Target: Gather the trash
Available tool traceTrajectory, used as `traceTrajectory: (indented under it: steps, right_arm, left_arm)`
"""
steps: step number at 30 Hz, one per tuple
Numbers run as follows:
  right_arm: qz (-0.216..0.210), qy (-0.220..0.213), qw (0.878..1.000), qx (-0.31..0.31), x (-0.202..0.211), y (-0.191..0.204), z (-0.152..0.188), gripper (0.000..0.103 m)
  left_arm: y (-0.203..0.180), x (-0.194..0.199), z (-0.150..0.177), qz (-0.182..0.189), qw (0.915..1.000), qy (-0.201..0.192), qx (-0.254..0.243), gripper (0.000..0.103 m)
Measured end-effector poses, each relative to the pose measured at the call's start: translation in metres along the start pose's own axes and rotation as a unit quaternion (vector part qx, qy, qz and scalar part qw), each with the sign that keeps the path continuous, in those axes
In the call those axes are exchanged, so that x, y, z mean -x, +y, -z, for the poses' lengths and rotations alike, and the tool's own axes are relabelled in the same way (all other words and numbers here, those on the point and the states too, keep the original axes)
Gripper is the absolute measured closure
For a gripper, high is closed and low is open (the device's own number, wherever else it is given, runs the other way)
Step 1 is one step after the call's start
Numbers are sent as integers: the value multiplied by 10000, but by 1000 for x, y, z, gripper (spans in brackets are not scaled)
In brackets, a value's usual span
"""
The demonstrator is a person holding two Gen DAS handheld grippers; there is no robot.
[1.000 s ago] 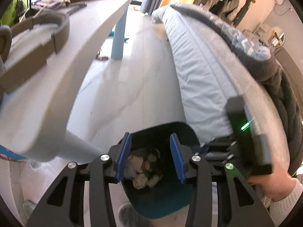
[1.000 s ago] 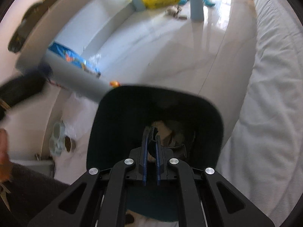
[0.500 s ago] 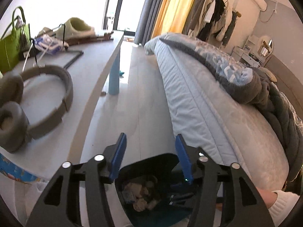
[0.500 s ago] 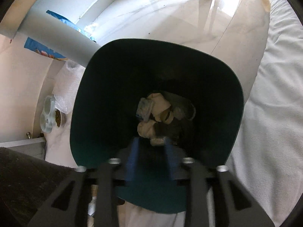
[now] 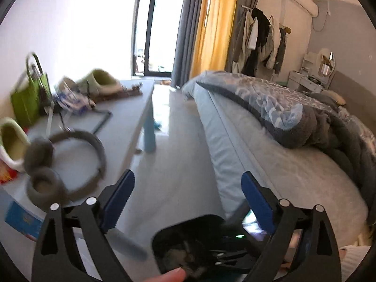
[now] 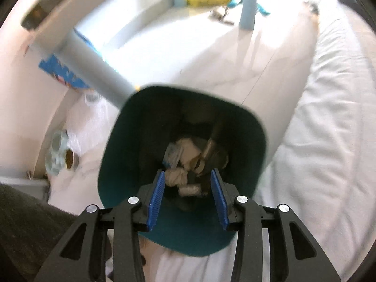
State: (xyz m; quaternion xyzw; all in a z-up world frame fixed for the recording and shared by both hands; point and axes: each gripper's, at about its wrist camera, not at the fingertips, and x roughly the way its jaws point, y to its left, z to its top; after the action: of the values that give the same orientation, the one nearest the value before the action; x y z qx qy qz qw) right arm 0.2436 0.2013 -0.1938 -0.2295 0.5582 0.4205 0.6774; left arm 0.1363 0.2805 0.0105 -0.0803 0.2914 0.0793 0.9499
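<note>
A dark teal trash bin (image 6: 131, 141) stands on the floor between the table and the bed, with crumpled white paper and wrappers (image 6: 185, 155) at its bottom. My right gripper (image 6: 188, 195) hangs open and empty right over the bin's mouth. My left gripper (image 5: 188, 199) is open and empty, raised and facing down the room; the bin (image 5: 169, 237) shows at the bottom of its view, with the right gripper's body just right of it.
A grey table (image 5: 122, 127) on the left holds grey headphones (image 5: 70, 162), green slippers (image 5: 103, 82), a green bag (image 5: 25, 98) and small items. A bed (image 5: 270, 164) with a grey-blue blanket lies right. Pale floor (image 5: 174, 145) runs between. Small dishes (image 6: 58, 152) sit beside the bin.
My right gripper has opened over the bin and its jaws are now wide apart. My left gripper has lifted and tilted up from the bin to face down the room.
</note>
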Motion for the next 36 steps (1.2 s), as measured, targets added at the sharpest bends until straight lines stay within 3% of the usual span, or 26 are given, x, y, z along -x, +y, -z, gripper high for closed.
traceTrajectory:
  steps: [4, 8, 19, 23, 29, 33, 36]
  right_arm:
    - [268, -758, 9968, -32, 47, -1, 14, 52]
    - [501, -1588, 9855, -330, 99, -12, 37, 45]
    - [1567, -3000, 9350, -1061, 220, -30, 140, 25]
    - [1862, -3275, 9171, -1305, 253, -25, 183, 17]
    - [2247, -3654, 8846, -1828, 306, -34, 248, 6]
    - [2565, -3923, 8560, -2182, 334, -36, 294, 3]
    - [2739, -3971, 8429, -2384, 344, -36, 319, 3]
  left_arm:
    - [-16, 16, 12, -138, 9998, -26, -160, 5]
    - [-31, 38, 29, -251, 9991, -79, -339, 3]
    - [-57, 87, 57, -350, 9989, -197, -231, 3]
    - [-70, 107, 60, -256, 9989, -299, -255, 3]
    - [-85, 125, 72, -403, 9974, -332, -491, 3]
    - [-88, 129, 84, -426, 9977, -223, -474, 3]
    - [-92, 132, 90, -419, 9977, -173, -501, 3]
